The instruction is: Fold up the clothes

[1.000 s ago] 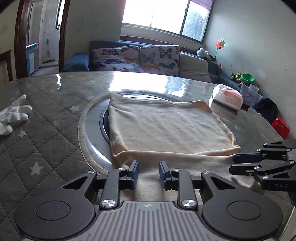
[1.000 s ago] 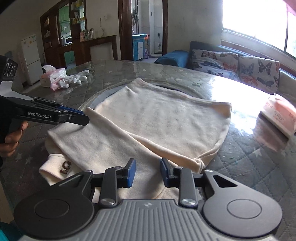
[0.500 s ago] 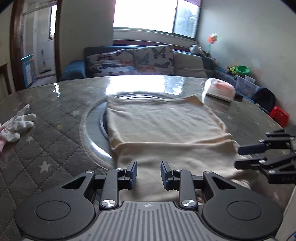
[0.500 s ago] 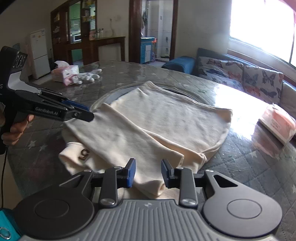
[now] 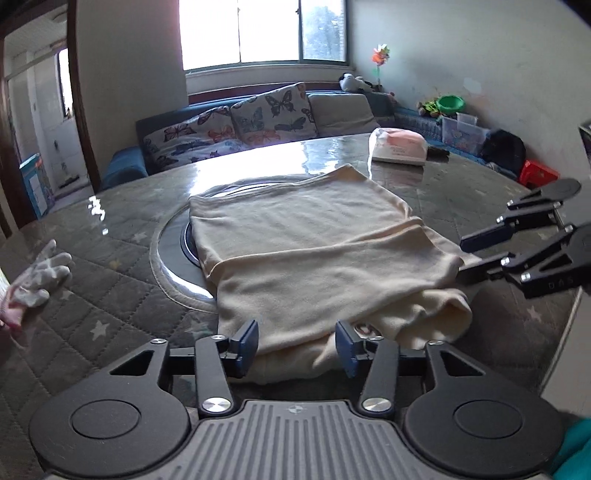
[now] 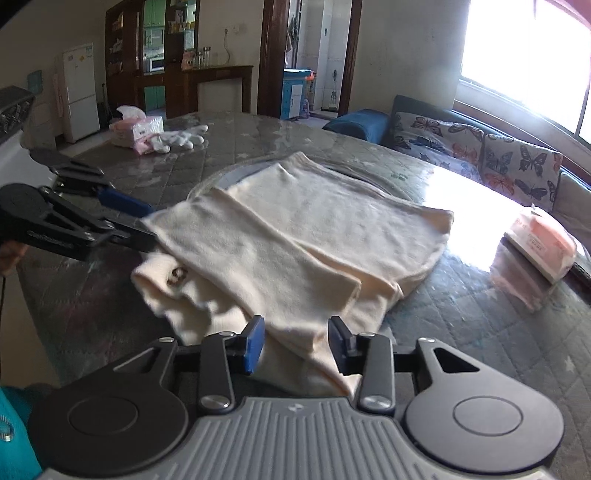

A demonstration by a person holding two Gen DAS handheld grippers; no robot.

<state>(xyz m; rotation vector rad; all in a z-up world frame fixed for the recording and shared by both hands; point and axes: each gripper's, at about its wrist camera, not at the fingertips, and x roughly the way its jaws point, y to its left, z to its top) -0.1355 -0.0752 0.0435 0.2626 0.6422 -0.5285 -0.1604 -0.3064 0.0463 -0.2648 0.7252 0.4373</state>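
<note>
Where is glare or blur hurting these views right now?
Left wrist view: the window blows out and glares on the table; cream garment reads clearly. Right wrist view: window washes out, white glare patch beside the tissue pack; garment's near folds look slightly soft.

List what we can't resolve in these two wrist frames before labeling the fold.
- Cream garment near hem: both views, cut off behind each gripper's body.
- Brown mark on the cuff: right wrist view, too blurred to read.
- Layers under the top fold: both views, covered by cloth.
- Left gripper and right gripper fingers: open around cloth; contact unclear.
- Tissue pack print: glare, too small.
</note>
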